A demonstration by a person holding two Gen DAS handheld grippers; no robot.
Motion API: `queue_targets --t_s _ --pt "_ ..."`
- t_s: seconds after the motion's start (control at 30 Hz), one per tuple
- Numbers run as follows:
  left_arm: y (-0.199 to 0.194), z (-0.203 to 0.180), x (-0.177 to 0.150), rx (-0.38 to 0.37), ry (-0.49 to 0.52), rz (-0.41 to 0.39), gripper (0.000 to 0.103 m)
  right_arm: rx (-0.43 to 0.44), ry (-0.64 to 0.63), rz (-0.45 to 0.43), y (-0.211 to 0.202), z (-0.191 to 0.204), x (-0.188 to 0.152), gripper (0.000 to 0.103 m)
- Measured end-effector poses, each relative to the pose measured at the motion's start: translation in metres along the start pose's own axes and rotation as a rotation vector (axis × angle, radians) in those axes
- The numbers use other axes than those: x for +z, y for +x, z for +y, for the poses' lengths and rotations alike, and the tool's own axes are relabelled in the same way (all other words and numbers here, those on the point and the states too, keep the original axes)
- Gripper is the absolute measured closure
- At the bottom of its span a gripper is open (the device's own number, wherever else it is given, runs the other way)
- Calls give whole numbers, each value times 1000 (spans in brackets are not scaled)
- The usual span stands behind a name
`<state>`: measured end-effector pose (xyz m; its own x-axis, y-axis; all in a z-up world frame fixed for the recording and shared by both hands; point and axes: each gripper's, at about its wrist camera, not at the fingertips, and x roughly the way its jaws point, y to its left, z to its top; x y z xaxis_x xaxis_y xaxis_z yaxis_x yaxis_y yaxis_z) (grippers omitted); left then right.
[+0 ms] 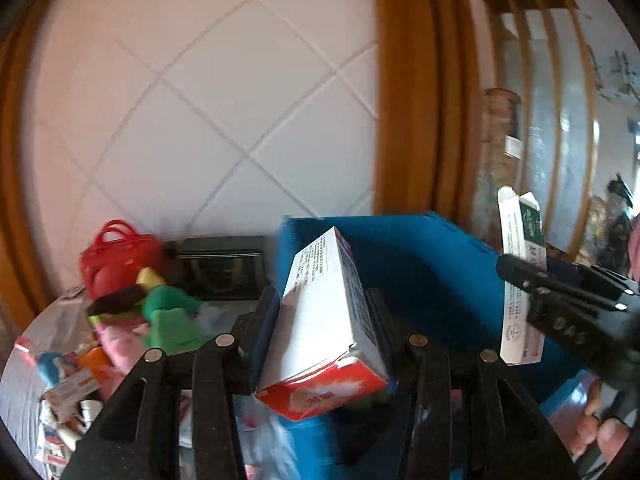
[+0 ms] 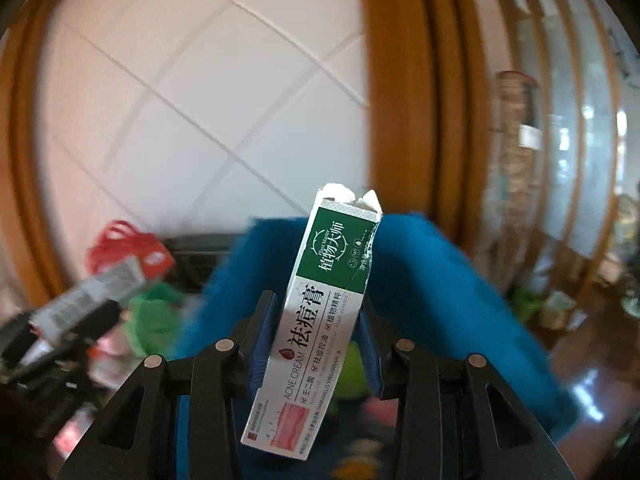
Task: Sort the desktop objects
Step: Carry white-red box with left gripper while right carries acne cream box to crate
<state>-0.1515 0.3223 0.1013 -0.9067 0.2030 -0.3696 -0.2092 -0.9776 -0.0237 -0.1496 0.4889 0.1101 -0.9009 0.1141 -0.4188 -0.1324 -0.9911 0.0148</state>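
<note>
Both claws are closed on cartons. Left gripper (image 1: 324, 328) has its blue pads pressed on the long sides of a white-and-red box (image 1: 324, 320), jaws only partly apart, about the box's own width; the box lies lengthwise between the fingers, red end toward the camera at 6 o'clock, far end pointing to 12. Right gripper (image 2: 316, 328) clamps the green-and-white acne cream carton (image 2: 320, 312) the same way, its torn top flap up at 12 o'clock and its lower end hanging below the pads. Gripping across the narrow sides probably keeps such light cardboard from slipping or twisting while it is carried.

In the left wrist view the right gripper shows at 3 o'clock with its carton standing nearly upright, and a hand (image 1: 600, 436) sits at 4 o'clock on its handle.

Just beyond both sets of fingers, from 12 to 3 o'clock, stands a blue bin (image 1: 420, 264); each carton is held in front of its wall, so the bin looks like the likely place for boxes, though neither is inside it yet.

Farther off at 9 o'clock lies the unsorted heap: a green toy (image 1: 172, 316), a red basket (image 1: 116, 256) and small packets on the table (image 1: 24, 392). Behind is tiled wall with wooden trim
</note>
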Motion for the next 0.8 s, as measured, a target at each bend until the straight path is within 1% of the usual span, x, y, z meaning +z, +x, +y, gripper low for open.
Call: queue_targets --t_s 0.03,0.13,0.23,0.3,0.37,0.4,0.47,0.5,0.53,0.57,0.6,0.63,0.7,0.8 --pt "7 -17 0 -16 14 10 60 -29 -4 10 5 -12 -2 65" --pt "28 -48 -1 -26 45 38 60 -89 -25 66 26 -45 -11 65" --pt "53 -71 -9 -12 81 84 60 -108 -51 122 39 -75 -30 65" --pt "64 -82 -11 0 91 115 60 -122 -79 143 45 -91 -37 65" --pt "79 -87 -14 17 105 137 60 -117 -97 162 52 -102 -40 65" --pt "85 -89 -15 38 121 157 60 -112 -103 167 55 -106 -42 65" --pt "83 -93 -12 42 119 137 60 -118 -118 168 61 -110 -46 65" --pt "85 -93 -11 65 127 132 60 -119 -126 170 63 -110 -47 65" --pt "89 -95 -13 83 135 148 60 -97 -120 173 65 -111 -45 65" --pt "94 -95 -14 86 136 175 60 -85 -122 166 67 -113 -44 65" --pt "96 -96 -14 75 134 193 60 -97 -132 186 73 -112 -45 65" --pt "97 -95 -15 66 131 203 60 -89 -137 205 76 -112 -46 65" --pt "98 -94 -17 73 126 216 60 -71 -150 217 80 -113 -46 65" --pt "94 -98 -18 85 138 198 60 -59 -155 234 82 -112 -46 65"
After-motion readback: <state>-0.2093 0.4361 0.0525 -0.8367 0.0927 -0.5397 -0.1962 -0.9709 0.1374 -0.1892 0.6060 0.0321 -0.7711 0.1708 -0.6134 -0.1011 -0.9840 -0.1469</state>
